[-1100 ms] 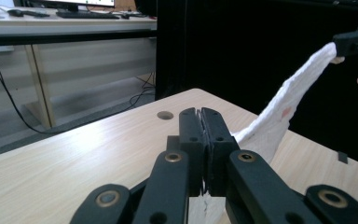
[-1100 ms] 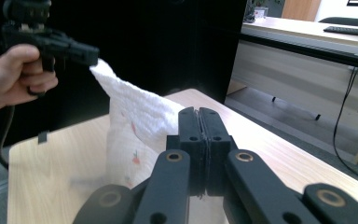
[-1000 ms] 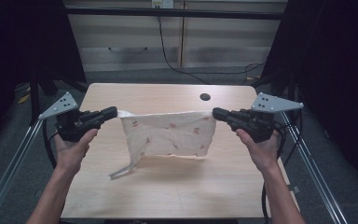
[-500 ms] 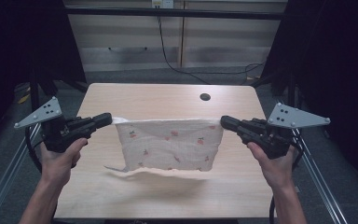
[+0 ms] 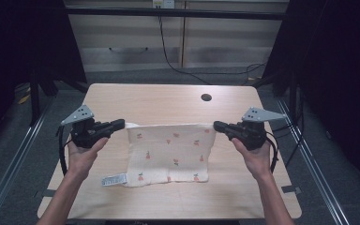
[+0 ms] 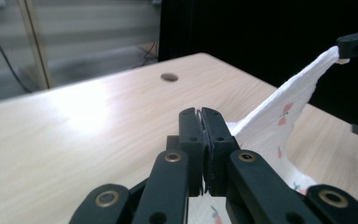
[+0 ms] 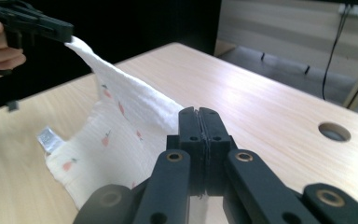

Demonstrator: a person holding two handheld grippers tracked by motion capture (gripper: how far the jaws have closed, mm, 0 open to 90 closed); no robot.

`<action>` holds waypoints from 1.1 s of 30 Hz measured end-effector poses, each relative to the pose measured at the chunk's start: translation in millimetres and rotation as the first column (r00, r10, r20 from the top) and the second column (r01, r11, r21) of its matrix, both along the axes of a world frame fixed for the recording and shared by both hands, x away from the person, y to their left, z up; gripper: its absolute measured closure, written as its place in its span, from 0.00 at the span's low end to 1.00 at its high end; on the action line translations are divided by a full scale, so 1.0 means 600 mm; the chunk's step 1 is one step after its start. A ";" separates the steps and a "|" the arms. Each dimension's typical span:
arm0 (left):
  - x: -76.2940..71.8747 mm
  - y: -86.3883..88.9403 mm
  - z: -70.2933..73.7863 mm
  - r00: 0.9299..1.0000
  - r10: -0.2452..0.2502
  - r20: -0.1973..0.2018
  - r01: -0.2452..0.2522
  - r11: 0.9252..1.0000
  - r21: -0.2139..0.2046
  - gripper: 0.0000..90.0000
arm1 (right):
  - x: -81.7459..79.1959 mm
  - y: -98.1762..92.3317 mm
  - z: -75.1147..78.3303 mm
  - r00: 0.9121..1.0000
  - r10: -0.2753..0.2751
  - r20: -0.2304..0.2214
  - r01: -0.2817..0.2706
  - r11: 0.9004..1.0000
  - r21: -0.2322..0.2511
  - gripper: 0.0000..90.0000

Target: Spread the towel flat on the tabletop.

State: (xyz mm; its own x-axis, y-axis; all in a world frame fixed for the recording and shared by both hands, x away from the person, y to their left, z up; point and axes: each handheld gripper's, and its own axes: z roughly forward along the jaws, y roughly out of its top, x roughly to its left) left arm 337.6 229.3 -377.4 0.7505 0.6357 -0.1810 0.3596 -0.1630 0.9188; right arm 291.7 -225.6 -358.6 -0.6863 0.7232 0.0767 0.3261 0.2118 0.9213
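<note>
A white cloth (image 5: 168, 154) printed with small red cherries is stretched between both grippers, and its lower part lies on the wooden table (image 5: 159, 101). My left gripper (image 5: 122, 124) is shut on the cloth's upper left corner. My right gripper (image 5: 216, 125) is shut on its upper right corner. In the left gripper view the closed jaws (image 6: 201, 112) pinch the cloth (image 6: 279, 121), which rises to the right gripper (image 6: 356, 44). In the right gripper view the shut jaws (image 7: 198, 112) hold the cloth (image 7: 121, 126), which runs up to the left gripper (image 7: 37, 25).
A sewn-in label (image 5: 114, 180) sticks out at the cloth's lower left corner. A round cable hole (image 5: 206, 97) sits near the table's far edge. Metal rails run along both sides of the table, with dark floor and cables beyond.
Both hands pulled apart, drawing the sagging cloth taut, then came down. The cloth's lower part, which hung in the air, now lies spread on the table.
</note>
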 end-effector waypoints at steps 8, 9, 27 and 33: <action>0.040 -0.013 -0.041 0.998 0.028 -0.056 -0.028 1.000 0.013 0.98 | 0.050 0.000 -0.045 0.997 -0.028 -0.073 0.026 0.999 -0.035 0.99; 0.047 -0.014 -0.047 0.997 0.030 -0.072 -0.030 1.000 0.009 0.98 | 0.066 -0.003 -0.057 0.995 -0.037 -0.093 0.034 0.999 -0.034 0.99; 0.093 -0.005 -0.097 0.984 0.102 -0.147 -0.100 0.995 0.018 0.88 | 0.145 -0.004 -0.143 0.977 -0.110 -0.184 0.102 0.993 -0.053 0.88; 0.085 0.003 -0.106 0.983 0.093 -0.156 -0.090 0.996 0.022 0.85 | 0.153 -0.010 -0.150 0.970 -0.143 -0.196 0.137 0.990 -0.044 0.80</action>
